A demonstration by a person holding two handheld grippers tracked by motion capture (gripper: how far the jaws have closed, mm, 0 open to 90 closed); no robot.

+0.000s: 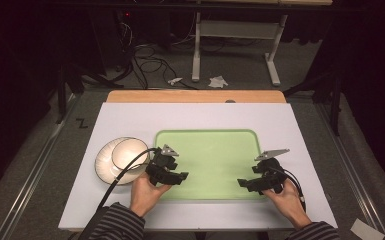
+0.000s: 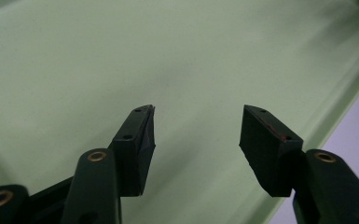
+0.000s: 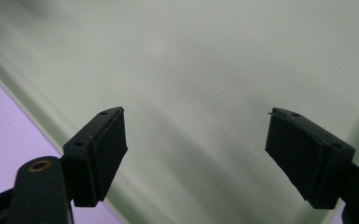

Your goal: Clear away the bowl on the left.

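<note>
High view: both tools, left & right, gape empty over tray; cup partly hidden.

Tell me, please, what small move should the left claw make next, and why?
Probably swing the left claw left toward the cup on the saucer. Both claws are open and hold nothing above the bare green tray, and the cup is the nearest thing to grasp.
</note>
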